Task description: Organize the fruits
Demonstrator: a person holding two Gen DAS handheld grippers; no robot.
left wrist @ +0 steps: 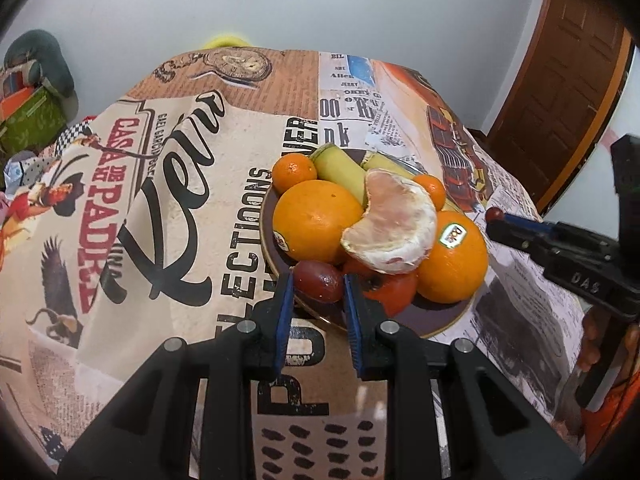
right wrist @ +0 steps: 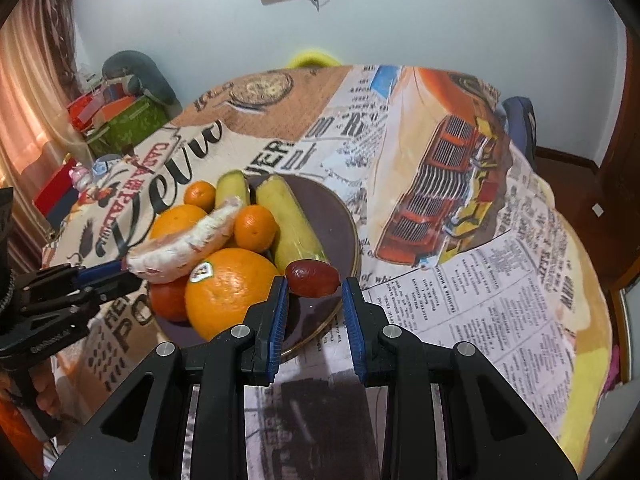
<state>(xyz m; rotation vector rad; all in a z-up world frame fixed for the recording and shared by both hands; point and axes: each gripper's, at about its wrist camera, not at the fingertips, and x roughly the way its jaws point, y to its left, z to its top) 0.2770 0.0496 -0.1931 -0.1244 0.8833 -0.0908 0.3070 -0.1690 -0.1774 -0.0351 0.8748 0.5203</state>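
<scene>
A dark plate (left wrist: pixel 440 316) (right wrist: pixel 340 216) holds two large oranges (left wrist: pixel 316 220) (right wrist: pixel 228 292), small mandarins (left wrist: pixel 294 172) (right wrist: pixel 256 228), green bananas (left wrist: pixel 340 172) (right wrist: pixel 292 224), a peeled citrus piece (left wrist: pixel 396 228) (right wrist: pixel 184 244) and a persimmon (left wrist: pixel 392 292). My left gripper (left wrist: pixel 318 292) is shut on a dark red fruit (left wrist: pixel 318 286) at the plate's near rim. My right gripper (right wrist: pixel 314 286) is shut on another dark red fruit (right wrist: pixel 312 278) over the plate's right side; it also shows in the left wrist view (left wrist: pixel 496 216).
The round table carries a printed newspaper-style cloth (left wrist: pixel 180 200) (right wrist: pixel 480 280). Boxes and clutter (right wrist: pixel 112 120) stand beyond the table's left edge. A wooden door (left wrist: pixel 560 92) is at the right. A chair back (right wrist: pixel 520 120) is behind the table.
</scene>
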